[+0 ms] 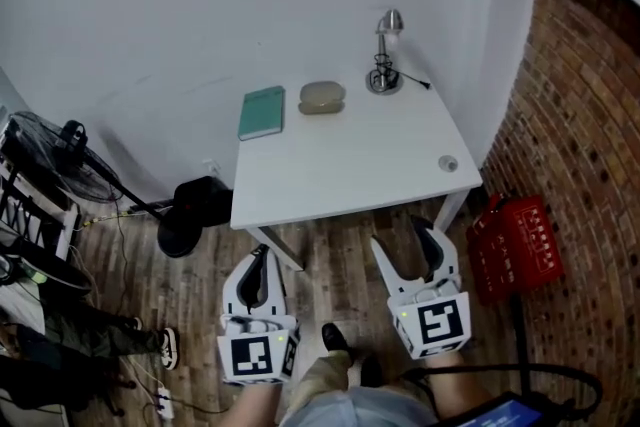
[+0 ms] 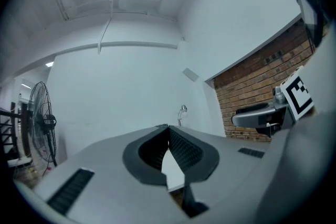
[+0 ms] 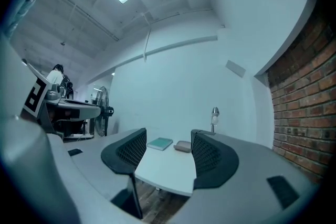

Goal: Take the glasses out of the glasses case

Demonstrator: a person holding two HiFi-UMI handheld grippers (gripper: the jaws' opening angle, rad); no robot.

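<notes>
The beige glasses case (image 1: pixel 322 97) lies closed at the back of the white table (image 1: pixel 350 170), between a green book (image 1: pixel 262 112) and a small desk lamp (image 1: pixel 385 55). Both grippers hang in front of the table's near edge, over the wooden floor and well short of the case. My left gripper (image 1: pixel 262 258) is shut with nothing in it; its jaws (image 2: pixel 168 127) meet at the tips. My right gripper (image 1: pixel 412 233) is open and empty. Between its jaws, the right gripper view (image 3: pixel 168 135) shows the case (image 3: pixel 183 146) and the book (image 3: pixel 160 143) far off.
A small round object (image 1: pixel 447 163) sits near the table's right front corner. A red crate (image 1: pixel 515 245) stands on the floor by the brick wall at right. A floor fan (image 1: pixel 60 155) and a black base (image 1: pixel 195 210) stand left of the table. Someone's legs (image 1: pixel 100 335) show at lower left.
</notes>
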